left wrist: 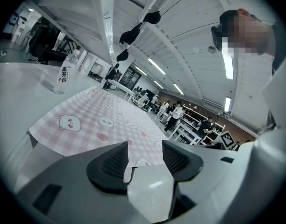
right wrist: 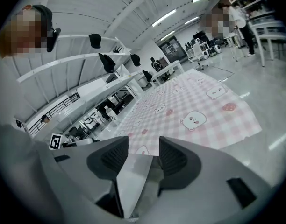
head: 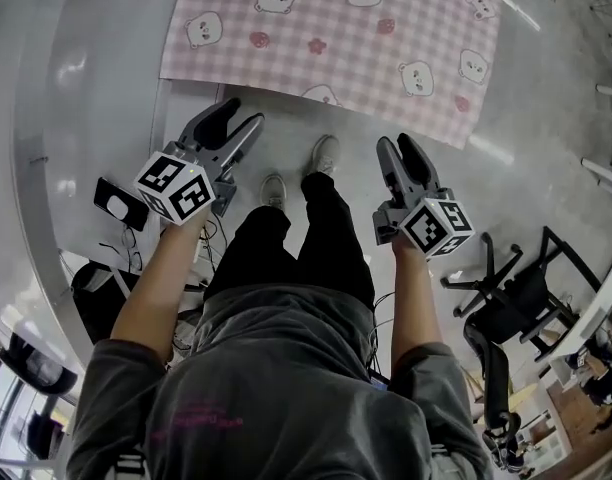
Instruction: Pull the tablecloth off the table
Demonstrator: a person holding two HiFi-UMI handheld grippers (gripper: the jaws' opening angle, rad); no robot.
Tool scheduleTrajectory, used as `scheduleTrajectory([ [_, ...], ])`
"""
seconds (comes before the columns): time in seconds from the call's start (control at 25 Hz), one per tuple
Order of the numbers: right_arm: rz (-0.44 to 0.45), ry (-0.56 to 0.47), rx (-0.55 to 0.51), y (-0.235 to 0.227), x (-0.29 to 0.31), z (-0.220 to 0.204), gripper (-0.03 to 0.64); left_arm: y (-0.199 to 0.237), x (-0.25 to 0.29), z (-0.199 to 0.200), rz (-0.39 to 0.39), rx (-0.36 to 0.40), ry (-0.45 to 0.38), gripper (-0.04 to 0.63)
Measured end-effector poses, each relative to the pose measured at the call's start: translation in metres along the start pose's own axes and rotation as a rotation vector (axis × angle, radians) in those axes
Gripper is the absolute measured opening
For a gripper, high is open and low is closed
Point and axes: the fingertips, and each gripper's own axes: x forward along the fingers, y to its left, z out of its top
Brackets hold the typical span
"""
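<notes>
Pink checked tablecloth (head: 346, 38) with bear faces, lying flat on the tabletop (head: 106, 48). Its near edge runs left to right in front of the person, and its length stretches away from them. Left tongs (head: 241, 113) and right tongs (head: 394, 143), both spread and empty, are held just short of that edge, pointing toward it. A water bottle (left wrist: 63, 73) stands on bare tabletop left of the cloth.

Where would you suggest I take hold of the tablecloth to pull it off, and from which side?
Pinch the tablecloth along its near edge, coming from the person's side. That edge seems to overhang the table; the rest lies flat.
</notes>
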Motion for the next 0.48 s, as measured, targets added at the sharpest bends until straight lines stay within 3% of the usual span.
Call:
scheduleTrajectory([
  [0.48,-0.035,0.038,0.060,-0.065,0.035,-0.052,0.189,0.056,0.040,-0.070,0.031,-0.093,0.053,0.229],
])
